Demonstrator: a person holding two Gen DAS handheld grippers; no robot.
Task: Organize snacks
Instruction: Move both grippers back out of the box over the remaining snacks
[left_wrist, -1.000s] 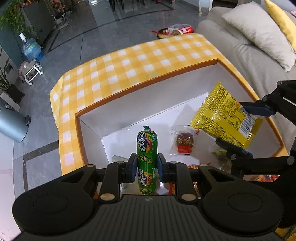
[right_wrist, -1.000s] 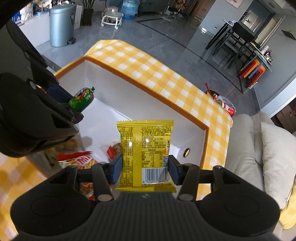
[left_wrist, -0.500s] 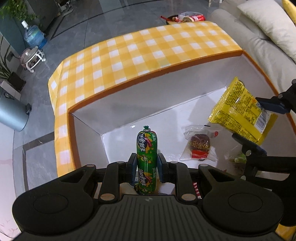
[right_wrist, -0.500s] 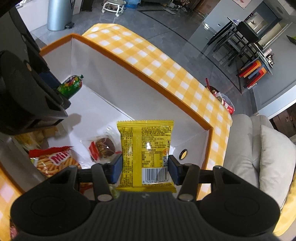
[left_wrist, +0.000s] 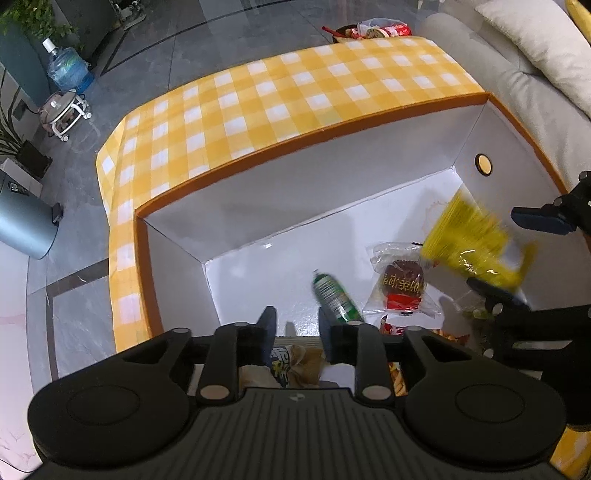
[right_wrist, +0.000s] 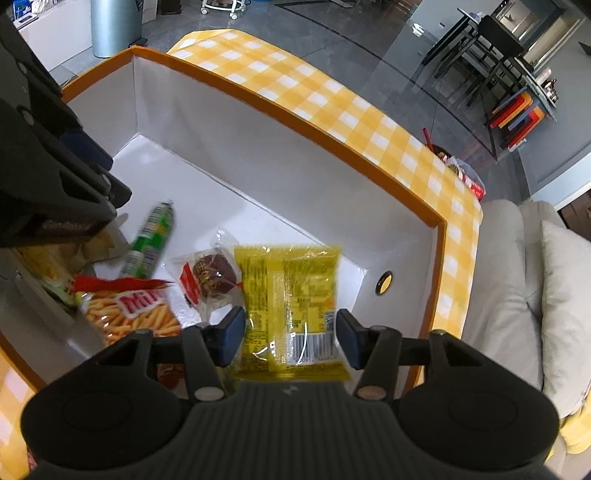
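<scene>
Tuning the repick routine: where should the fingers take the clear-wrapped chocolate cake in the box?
Grip the flat crimped end of the chocolate cake wrapper, coming from above. It lies flat on the box floor, with the yellow packet beside it and the fries bag close by.

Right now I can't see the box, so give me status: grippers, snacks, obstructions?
Both hand-held grippers open: left, right. Green candy tube and blurred yellow packet released over box. Nothing blocking.

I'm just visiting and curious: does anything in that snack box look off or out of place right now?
Two snacks are smeared with motion blur: the green candy tube, tilted beside the open left tool, and the yellow packet between the spread fingers of the right tool. Both look freshly let go over the white box. Nothing looks spilled or torn.
</scene>
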